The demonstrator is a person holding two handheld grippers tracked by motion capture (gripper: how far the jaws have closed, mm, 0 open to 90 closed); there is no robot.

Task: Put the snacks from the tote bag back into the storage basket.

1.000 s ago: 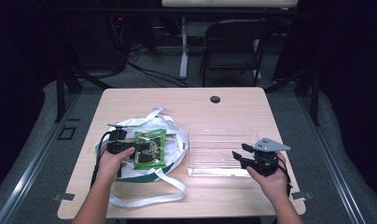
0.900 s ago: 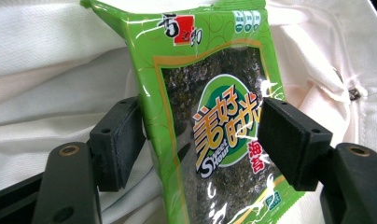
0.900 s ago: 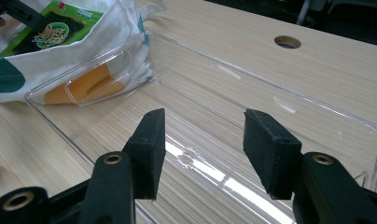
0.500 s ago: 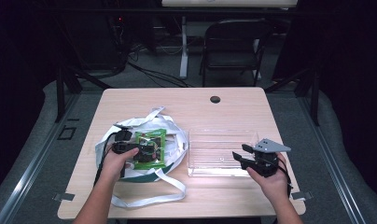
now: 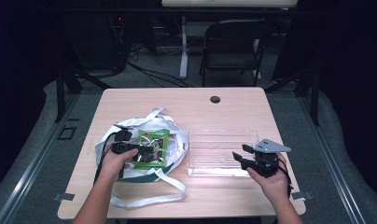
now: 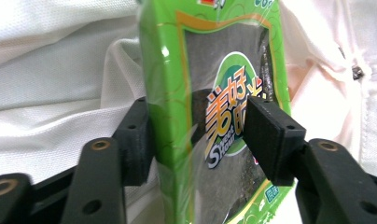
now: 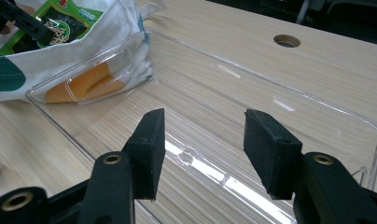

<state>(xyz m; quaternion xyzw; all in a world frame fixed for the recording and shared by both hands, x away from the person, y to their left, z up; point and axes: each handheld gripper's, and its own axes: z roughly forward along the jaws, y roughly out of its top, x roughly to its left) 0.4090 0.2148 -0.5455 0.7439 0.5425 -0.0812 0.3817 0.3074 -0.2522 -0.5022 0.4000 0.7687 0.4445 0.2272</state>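
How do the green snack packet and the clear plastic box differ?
The green snack packet is small, opaque and printed; the clear plastic box is larger, see-through and plain. The packet lies on the white cloth bag between the jaws of the left gripper, which have just been closing; the box sits empty on the table before the open right gripper. Both are plastic.

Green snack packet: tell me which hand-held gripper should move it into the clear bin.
Left. The left hand-held gripper has just been closing around the green snack packet; the right hand-held gripper hovers open over the clear bin.
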